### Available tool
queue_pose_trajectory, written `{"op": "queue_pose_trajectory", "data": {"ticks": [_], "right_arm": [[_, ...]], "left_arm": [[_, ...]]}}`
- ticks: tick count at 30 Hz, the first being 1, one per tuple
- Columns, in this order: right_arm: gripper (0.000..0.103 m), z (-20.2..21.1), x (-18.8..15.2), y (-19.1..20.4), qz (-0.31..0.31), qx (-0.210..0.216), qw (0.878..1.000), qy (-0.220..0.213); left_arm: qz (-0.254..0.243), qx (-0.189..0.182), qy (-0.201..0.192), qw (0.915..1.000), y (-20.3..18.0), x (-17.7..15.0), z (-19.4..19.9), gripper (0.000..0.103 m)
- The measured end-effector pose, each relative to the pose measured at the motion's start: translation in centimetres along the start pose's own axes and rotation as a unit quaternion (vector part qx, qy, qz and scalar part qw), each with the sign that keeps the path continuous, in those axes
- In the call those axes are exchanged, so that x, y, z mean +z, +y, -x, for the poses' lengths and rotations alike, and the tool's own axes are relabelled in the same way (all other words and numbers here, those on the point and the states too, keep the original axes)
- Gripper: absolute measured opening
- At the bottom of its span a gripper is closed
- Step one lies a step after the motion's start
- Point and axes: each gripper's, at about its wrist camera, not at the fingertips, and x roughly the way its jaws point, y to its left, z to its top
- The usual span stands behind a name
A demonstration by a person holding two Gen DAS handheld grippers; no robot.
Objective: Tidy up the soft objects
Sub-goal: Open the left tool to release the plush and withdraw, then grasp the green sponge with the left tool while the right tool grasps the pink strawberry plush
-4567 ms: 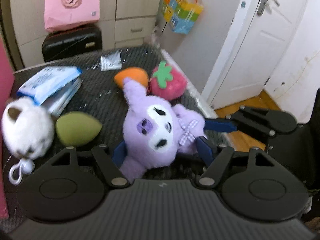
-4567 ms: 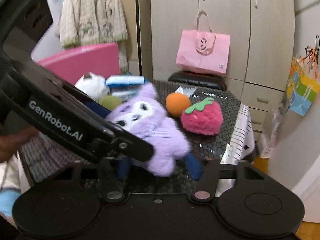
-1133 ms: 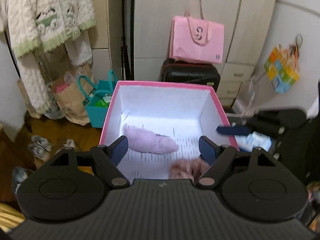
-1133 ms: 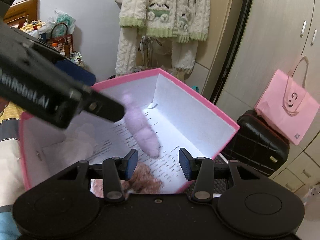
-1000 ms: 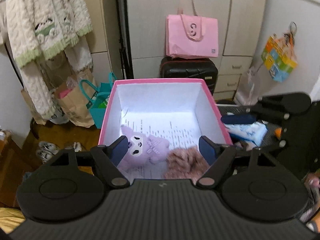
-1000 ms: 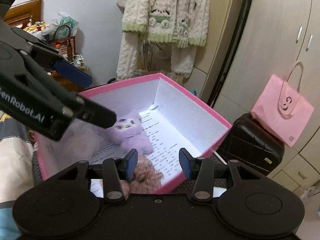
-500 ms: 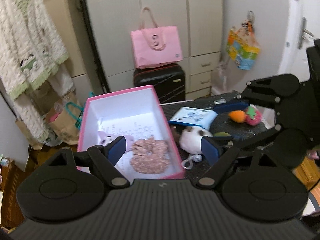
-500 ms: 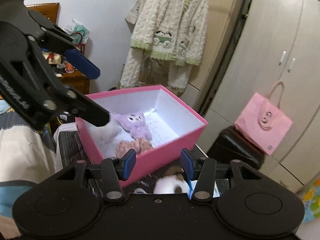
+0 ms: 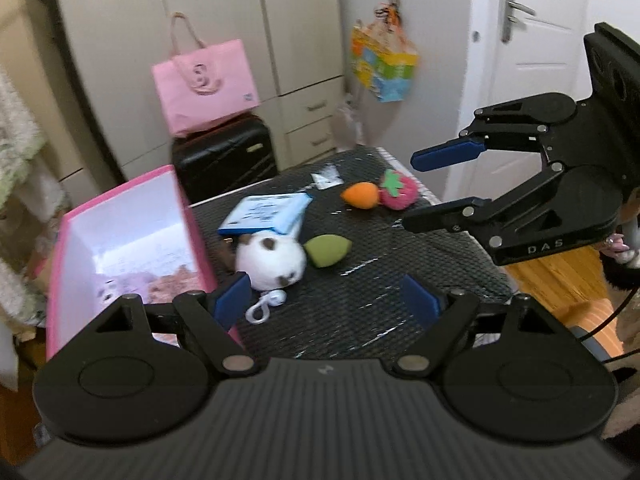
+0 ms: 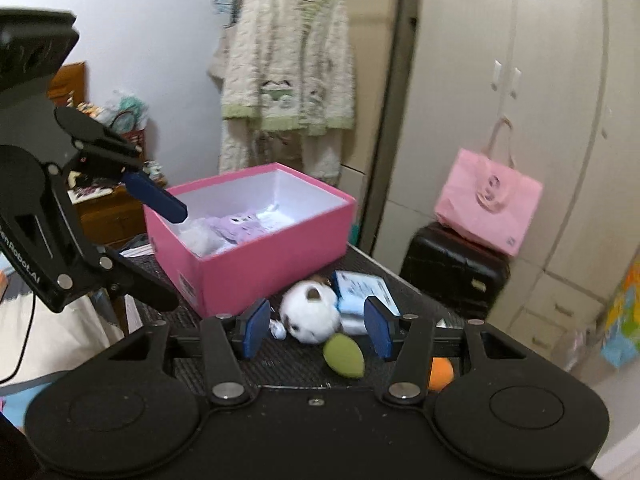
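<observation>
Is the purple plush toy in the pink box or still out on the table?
In the box. The purple plush toy lies inside the open pink box, below its rim, beside a white plush.

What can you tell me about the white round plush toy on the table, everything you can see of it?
The white round plush toy is a fuzzy ball with brown patches and a white clip loop trailing from it. It lies on the black mesh table near the pink box, beside the green egg-shaped toy and against the blue packet. No fingers touch it.
</observation>
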Motion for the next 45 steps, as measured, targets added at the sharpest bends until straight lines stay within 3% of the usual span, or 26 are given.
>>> {"op": "queue_pose_trajectory", "data": {"ticks": [12, 22, 24, 32, 40, 45], "right_arm": [[0.06, -1.9, -6.2, -4.9, -0.061, -0.028, 0.998, 0.014], [0.063, -5.9, -10.5, -9.1, -0.066, -0.075, 0.995, 0.006], [0.07, -6.5, -11.2, -10.0, -0.074, -0.077, 0.994, -0.007], [0.071, -8.2, -12.8, -13.3, -0.109, -0.079, 0.99, -0.044], [0.075, -10.6, -13.8, -14.2, -0.097, -0.07, 0.993, -0.022], [0.078, -11.9, -14.6, -14.7, -0.103, -0.063, 0.993, -0.008]], "left_arm": [[-0.026, -0.014, -0.017, 0.9994, -2.7, -0.8, -7.0, 0.083], [0.059, -0.022, 0.007, 0.998, -2.6, -2.0, -13.3, 0.082], [0.074, -0.008, 0.002, 0.9972, -2.9, -2.1, -14.3, 0.082], [0.158, 0.068, -0.051, 0.9837, -3.1, -2.4, -17.8, 0.081], [0.14, 0.15, -0.059, 0.977, -5.3, -3.1, -20.7, 0.081], [0.115, 0.172, -0.07, 0.9758, -6.4, -2.4, -21.1, 0.082]]}}
